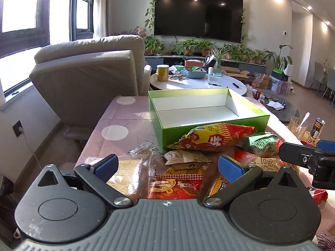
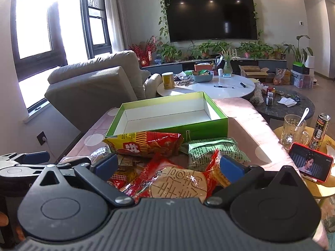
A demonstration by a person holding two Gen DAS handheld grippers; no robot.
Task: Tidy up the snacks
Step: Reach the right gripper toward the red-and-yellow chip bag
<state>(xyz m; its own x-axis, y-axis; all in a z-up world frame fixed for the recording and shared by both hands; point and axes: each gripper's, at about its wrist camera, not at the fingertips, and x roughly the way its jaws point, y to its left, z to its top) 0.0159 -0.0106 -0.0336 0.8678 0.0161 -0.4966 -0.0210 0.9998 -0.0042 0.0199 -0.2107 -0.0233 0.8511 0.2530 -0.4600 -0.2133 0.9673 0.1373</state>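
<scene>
Evidently opening step: green box (image 2: 167, 128) bare on counter (image 1: 117, 125), snack pile (image 1: 188, 159) before it. Left claw (image 1: 167, 164) spread, unladen; right claw (image 2: 167, 164) straddles red wafer pack (image 2: 167, 179), contact unclear. Next: clench, lift into box.

Your box (image 1: 211, 135) is bright green outside and plain white inside. It sits on a dusty pink cloth (image 1: 125, 121) dotted with large white circles. The big packet (image 1: 213, 137) against it is yellow and red with a white block character, and the packet (image 2: 215, 153) beside it is pale green with dark print (fine text, unreadable). The nearest wrapper (image 2: 167, 179) is red around a tan round biscuit. Your gripper pads (image 1: 230, 168) are blue on black arms.
</scene>
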